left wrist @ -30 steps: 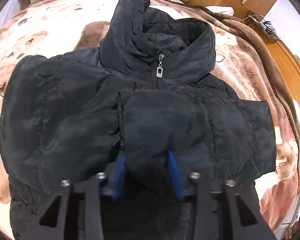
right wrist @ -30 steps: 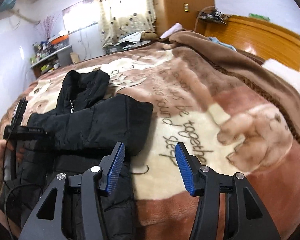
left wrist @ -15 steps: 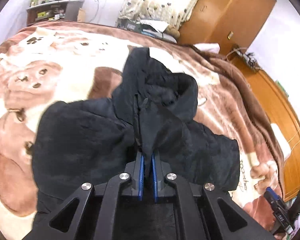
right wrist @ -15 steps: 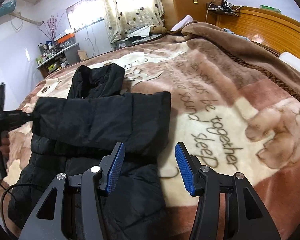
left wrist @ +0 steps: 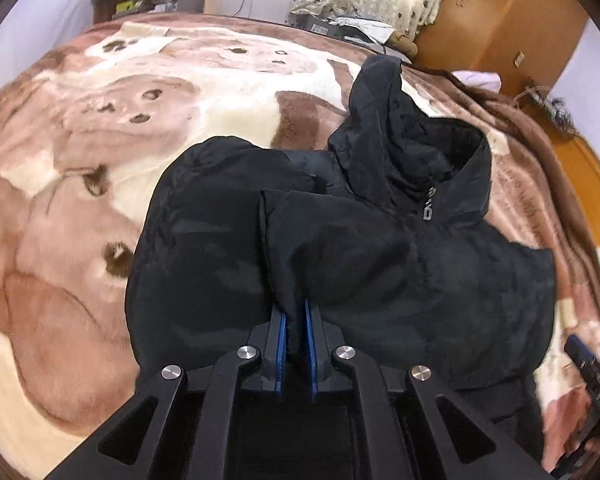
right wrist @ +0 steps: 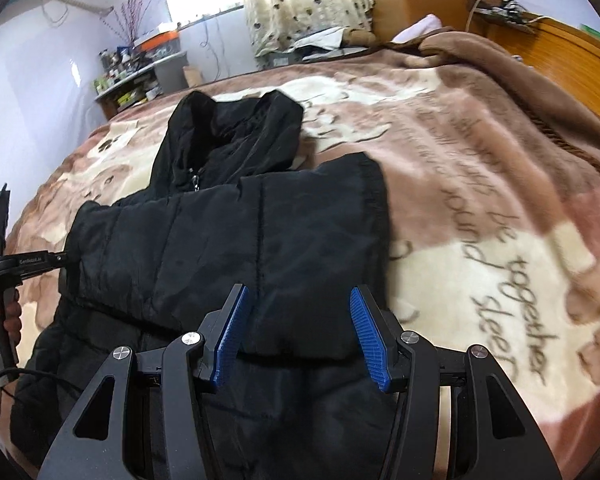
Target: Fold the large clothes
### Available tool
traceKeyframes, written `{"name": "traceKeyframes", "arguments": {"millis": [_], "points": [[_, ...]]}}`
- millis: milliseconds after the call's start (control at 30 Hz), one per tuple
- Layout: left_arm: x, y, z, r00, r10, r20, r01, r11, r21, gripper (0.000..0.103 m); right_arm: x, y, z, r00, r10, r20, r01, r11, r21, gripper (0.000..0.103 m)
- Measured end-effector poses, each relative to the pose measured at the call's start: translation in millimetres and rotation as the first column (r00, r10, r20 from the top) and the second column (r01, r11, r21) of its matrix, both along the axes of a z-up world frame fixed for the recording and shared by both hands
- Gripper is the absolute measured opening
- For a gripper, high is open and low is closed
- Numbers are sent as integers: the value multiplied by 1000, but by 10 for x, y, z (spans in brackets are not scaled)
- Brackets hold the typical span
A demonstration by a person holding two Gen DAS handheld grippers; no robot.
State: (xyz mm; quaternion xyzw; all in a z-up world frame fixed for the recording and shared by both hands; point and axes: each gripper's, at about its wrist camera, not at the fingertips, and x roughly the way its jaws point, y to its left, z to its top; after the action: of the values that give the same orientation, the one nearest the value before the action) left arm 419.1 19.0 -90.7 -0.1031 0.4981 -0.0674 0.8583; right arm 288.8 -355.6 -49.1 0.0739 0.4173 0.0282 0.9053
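Observation:
A black hooded puffer jacket [left wrist: 380,260] lies face up on the bed, its hood [left wrist: 400,140] toward the far side and the zip pull [left wrist: 428,212] showing. My left gripper [left wrist: 294,312] is shut on the cuff of a sleeve drawn across the chest. In the right wrist view that sleeve [right wrist: 220,240] lies stretched sideways over the jacket, and the left gripper [right wrist: 66,257] holds its left end. My right gripper [right wrist: 300,336] hangs open just above the sleeve's near edge, with nothing pinched between its blue pads [right wrist: 232,332].
A brown and cream bear-print blanket [right wrist: 480,220] covers the bed. The wooden headboard [right wrist: 572,52] runs along the right, with a wardrobe [left wrist: 500,12] and a cluttered shelf [right wrist: 140,76] beyond the far edge. A person's hand [right wrist: 4,312] grips the left tool's handle.
The left gripper shut on the sleeve cuff and drew it leftward across the jacket. The right gripper sank and moved left, from over the blanket to over the sleeve, still open.

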Motion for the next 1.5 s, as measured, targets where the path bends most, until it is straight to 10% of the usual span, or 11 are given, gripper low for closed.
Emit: {"name": "traceKeyframes", "arguments": {"millis": [867,1100,1500], "points": [[185,-56,-375,997,-29,-64,34,997,65,17,416,12,-626,985,-21,-169,16,999,-31,53],[7,165,-77,999,0,-51,0,1000,0,71,131,-124,-264,991,-72,-113,75,997,23,54],[230,375,639,1000,-17,17,18,998,-68,84,221,-322,554,997,-76,20,75,996,56,64]]}}
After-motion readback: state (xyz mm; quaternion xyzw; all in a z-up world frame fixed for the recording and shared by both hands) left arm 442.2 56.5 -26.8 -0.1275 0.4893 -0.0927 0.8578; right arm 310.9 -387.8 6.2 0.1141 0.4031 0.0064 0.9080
